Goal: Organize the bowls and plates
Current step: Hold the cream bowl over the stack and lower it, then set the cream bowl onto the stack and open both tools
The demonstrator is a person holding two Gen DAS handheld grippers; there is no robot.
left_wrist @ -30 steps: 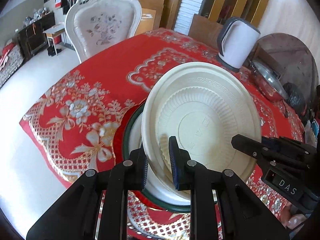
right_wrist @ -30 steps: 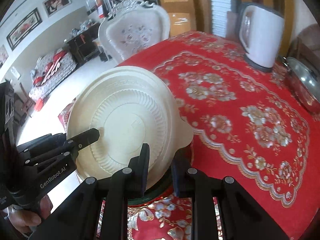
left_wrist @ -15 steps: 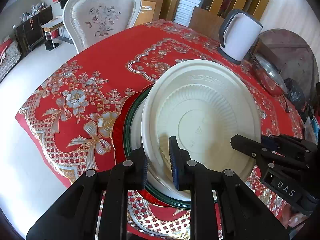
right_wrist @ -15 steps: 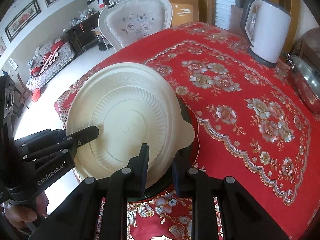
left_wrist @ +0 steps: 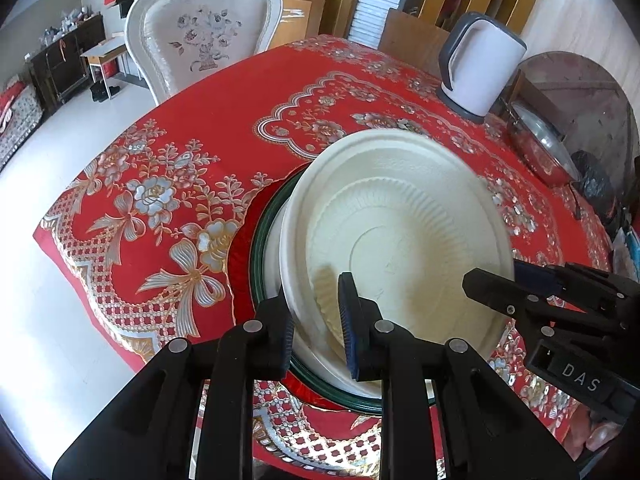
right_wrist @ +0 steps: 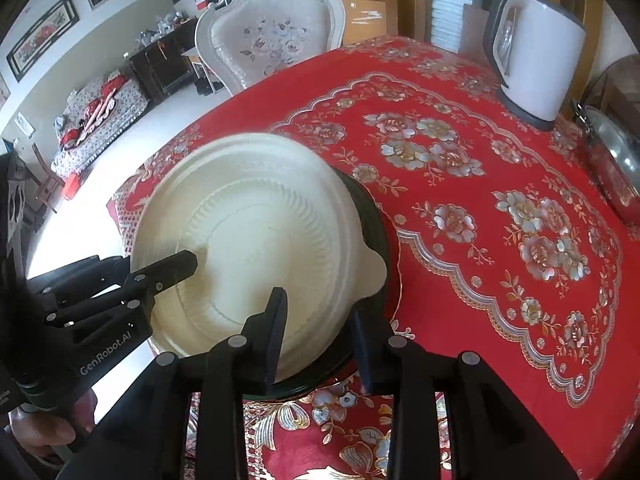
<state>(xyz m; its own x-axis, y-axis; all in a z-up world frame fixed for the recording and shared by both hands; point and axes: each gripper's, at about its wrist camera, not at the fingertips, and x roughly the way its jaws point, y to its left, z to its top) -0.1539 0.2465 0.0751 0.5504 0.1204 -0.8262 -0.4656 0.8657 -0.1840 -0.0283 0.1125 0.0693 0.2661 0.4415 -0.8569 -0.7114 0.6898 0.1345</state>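
A cream plate (left_wrist: 400, 232) with a ribbed well is held tilted over a green-rimmed plate (left_wrist: 260, 240) on the red tablecloth. My left gripper (left_wrist: 314, 320) is shut on the cream plate's near rim. My right gripper (right_wrist: 318, 332) is shut on the same cream plate (right_wrist: 256, 232) at its other edge, near a small tab. The green-rimmed plate (right_wrist: 376, 220) lies under it, mostly hidden. Each gripper shows in the other's view.
A white electric kettle (left_wrist: 480, 68) stands at the far side of the table. A steel lidded pot (left_wrist: 540, 152) sits at the far right. A white ornate chair (left_wrist: 200, 36) stands behind the table. The table edge drops to a pale floor on the left.
Both grippers have lowered the cream plate closer to the green-rimmed plate. The cream plate now lies flatter. The grips are unchanged.
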